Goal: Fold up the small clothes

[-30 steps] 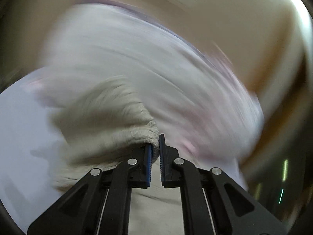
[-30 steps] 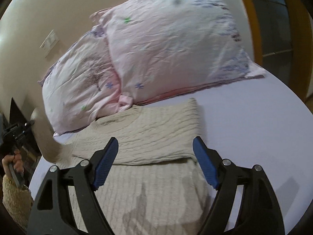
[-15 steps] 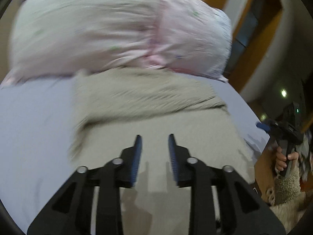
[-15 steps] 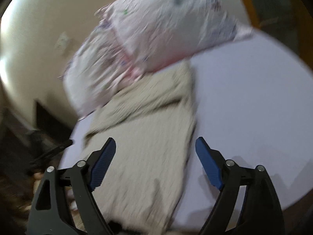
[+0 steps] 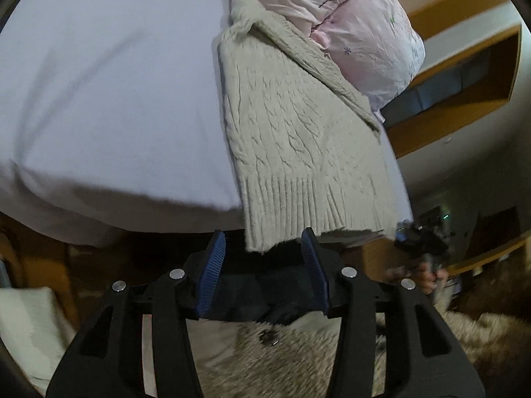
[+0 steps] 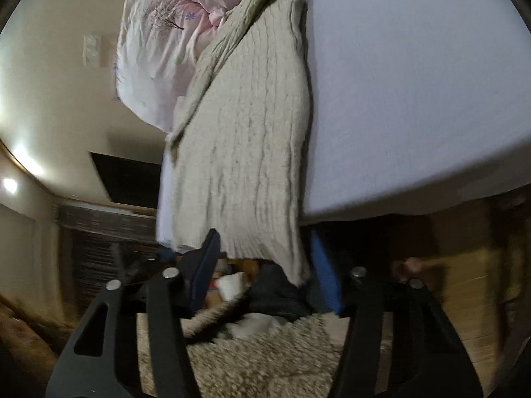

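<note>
A beige cable-knit sweater (image 5: 298, 132) lies on the lilac bed sheet (image 5: 109, 93), sleeves folded in, its ribbed hem hanging over the bed's near edge. It also shows in the right wrist view (image 6: 245, 152). My left gripper (image 5: 264, 255) is open, its jaws on either side of the hem's lower left corner without closing on it. My right gripper (image 6: 265, 255) is open, its jaws around the hem's lower right corner. The right hand's gripper shows in the left wrist view (image 5: 421, 248).
Pink floral pillows (image 5: 371, 26) lie against the sweater's collar end, also in the right wrist view (image 6: 159, 39). A shaggy beige rug (image 6: 265, 358) covers the floor below the bed edge. A dark opening (image 6: 126, 179) and wood furniture (image 5: 464, 76) stand at the sides.
The left gripper let go of the sleeve and opened wide. Both grippers pulled back and down from above the sweater to its hem at the bed's near edge.
</note>
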Available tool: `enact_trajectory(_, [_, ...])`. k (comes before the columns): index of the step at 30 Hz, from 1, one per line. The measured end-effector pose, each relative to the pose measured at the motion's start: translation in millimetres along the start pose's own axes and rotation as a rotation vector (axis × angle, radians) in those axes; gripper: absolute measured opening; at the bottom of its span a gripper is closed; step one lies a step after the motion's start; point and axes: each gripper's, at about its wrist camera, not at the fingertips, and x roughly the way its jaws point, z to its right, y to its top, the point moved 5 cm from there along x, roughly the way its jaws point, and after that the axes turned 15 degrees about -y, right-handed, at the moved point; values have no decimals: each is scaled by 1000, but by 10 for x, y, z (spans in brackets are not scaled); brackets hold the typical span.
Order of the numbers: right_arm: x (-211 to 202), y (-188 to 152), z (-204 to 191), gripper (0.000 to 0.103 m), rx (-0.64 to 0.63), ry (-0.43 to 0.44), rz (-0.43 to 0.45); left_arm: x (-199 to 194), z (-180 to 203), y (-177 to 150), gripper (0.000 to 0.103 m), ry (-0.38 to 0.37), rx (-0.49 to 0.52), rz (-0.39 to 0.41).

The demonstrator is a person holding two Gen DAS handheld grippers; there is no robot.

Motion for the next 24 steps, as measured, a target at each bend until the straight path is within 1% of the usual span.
enact_trajectory(2, [75,6,0,44,20,51,-4,106,-46,21,48,-19,-30,10])
enact_trajectory(3, [115,2,15,31,27,76,-13,136,-51,28,48,-25,-39,13])
enact_trajectory(4, [147,-4,10,16,29,93,-23,184,-59,36,47,-38,-52,13])
enact_trajectory(5, [182,-24,-9,8,28,113,-31,231,-53,38,47,-57,-68,15])
enact_trajectory(6, [167,-24,-13,8,22,119,-28,231,-46,26,42,-59,-76,16])
enact_trajectory(7, [137,-32,-47,7,5,112,-11,239,-39,12,20,-57,-80,17])
enact_trajectory(8, [82,-37,-97,7,-14,112,6,234,-22,-2,7,-84,-99,24])
enact_trajectory(10, [-79,-1,-236,7,-55,126,42,155,39,-11,6,-175,-140,60])
enact_trajectory(11, [-165,33,-295,7,-77,127,63,114,111,24,6,-184,-125,78])
enact_trajectory(13, [-438,207,-542,7,-150,120,149,61,280,145,5,-190,-74,103])
enact_trajectory(14, [-555,247,-581,7,-170,118,177,31,403,274,5,-188,-33,118])
enact_trajectory(15, [-729,424,-762,7,-216,112,242,-2,531,461,5,-175,15,138])
enact_trajectory(16, [-817,526,-853,7,-237,111,275,-17,589,578,5,-171,39,148])
enact_trajectory(17, [-969,753,-1034,7,-265,115,338,-55,707,838,5,-166,80,185])
enact_trajectory(18, [-1068,911,-1144,7,-280,119,381,-91,793,1101,5,-157,111,232])
enact_trajectory(19, [-1165,1120,-1275,7,-293,120,436,-107,834,1285,5,-153,126,268])
enact_trajectory(20, [-1207,1370,-1379,7,-290,112,493,-123,878,1579,5,-144,143,328])
enact_trajectory(21, [-1206,1564,-1439,7,-282,107,527,-108,891,1878,5,-128,151,385])
enact_trajectory(22, [-1172,1831,-1489,7,-266,97,566,-71,878,2098,5,-112,158,421])
enact_trajectory(23, [-1093,2108,-1501,7,-244,58,603,-9,844,2358,5,-70,168,460])
enact_trajectory(24, [-996,2295,-1480,7,-226,14,621,108,772,2618,6,-21,167,489])
